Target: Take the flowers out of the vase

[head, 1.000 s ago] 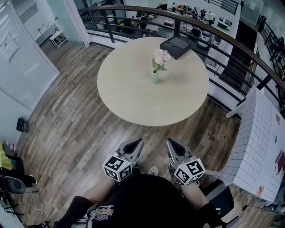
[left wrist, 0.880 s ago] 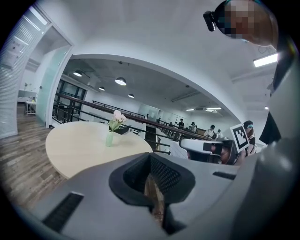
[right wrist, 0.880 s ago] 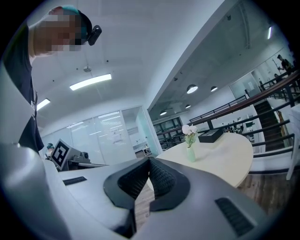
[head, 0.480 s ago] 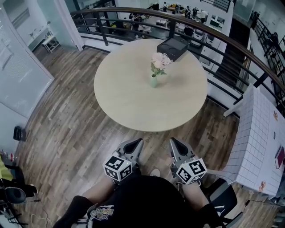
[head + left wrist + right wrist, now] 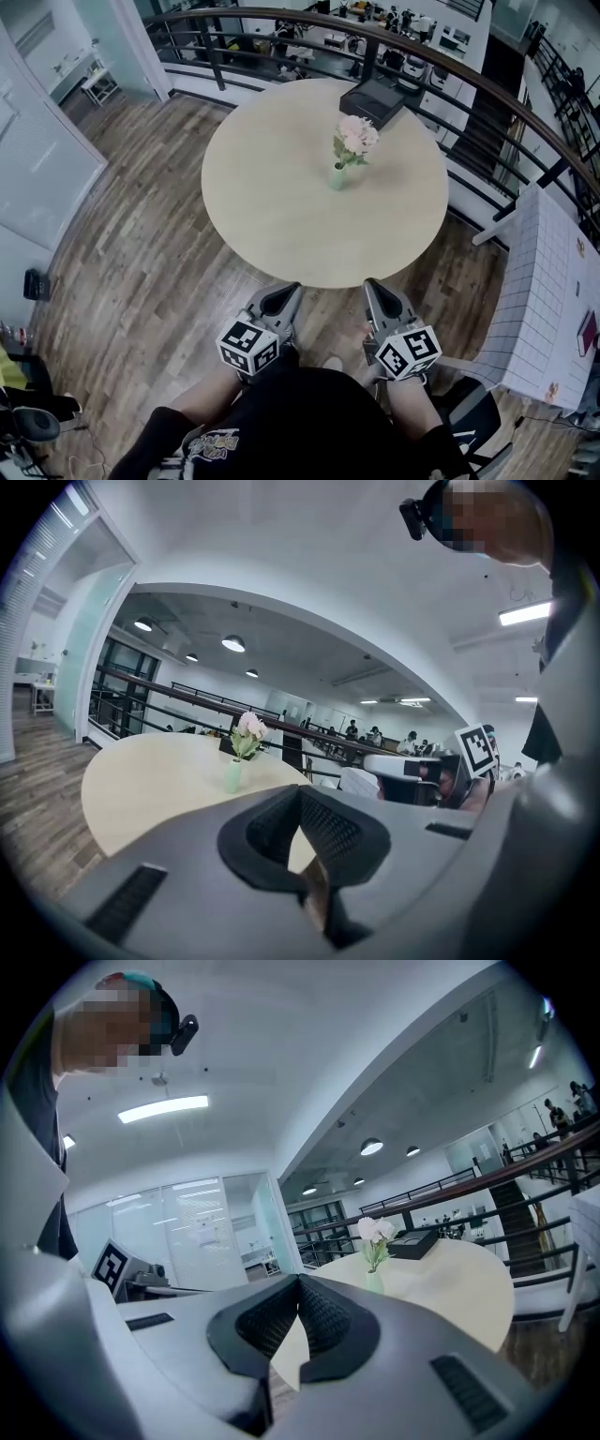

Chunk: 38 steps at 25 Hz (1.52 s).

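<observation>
On the far half of the table (image 5: 272, 225), just short of a black box (image 5: 375, 97), the vase (image 5: 337, 177) is standing upright and holding the pink flowers (image 5: 356, 136). The left gripper (image 5: 281, 294) and right gripper (image 5: 378, 289) are hanging off the near edge, well apart from the vase, each with its jaws pressed together on nothing. The step in hand is likely the approach. Both are needing to open before arriving. One should probably be steadying the vase, which looks slim and easy to tip, while the other is pinching the stems just above the rim and drawing them straight up, not sideways.
</observation>
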Available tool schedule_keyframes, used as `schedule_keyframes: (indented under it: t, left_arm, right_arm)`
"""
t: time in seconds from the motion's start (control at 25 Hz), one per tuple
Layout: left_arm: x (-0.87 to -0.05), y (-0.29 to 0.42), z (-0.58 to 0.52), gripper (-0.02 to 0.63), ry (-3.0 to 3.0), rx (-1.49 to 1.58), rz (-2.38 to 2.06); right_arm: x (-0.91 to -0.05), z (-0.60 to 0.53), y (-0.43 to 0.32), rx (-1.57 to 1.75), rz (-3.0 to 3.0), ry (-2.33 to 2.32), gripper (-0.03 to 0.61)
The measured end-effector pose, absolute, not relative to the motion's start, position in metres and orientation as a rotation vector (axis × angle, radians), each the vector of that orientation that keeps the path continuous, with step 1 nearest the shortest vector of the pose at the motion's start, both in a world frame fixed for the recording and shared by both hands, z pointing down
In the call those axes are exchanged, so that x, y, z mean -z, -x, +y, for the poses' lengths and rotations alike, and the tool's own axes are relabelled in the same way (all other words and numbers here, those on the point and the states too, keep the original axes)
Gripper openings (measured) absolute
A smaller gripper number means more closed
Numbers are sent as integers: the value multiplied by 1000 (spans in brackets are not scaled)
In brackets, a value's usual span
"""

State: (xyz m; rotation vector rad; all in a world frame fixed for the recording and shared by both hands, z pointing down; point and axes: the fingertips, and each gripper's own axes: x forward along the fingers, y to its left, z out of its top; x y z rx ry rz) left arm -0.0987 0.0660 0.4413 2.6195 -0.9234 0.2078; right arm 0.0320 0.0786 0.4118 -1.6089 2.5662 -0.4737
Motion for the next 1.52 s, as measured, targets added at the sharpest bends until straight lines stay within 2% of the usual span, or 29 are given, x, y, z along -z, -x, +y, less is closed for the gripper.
schedule_keyframes:
  t: [0.88,1.52]
  left_arm:
    - [-457,143,-56,6,-2679,-223,-822]
    - [-456,130,-90,6,-2708,-215,-773]
  right_arm:
    - [-418,-32,17,466,2475,1792,21]
    - [-411,-67,8,432,2427,1848,21]
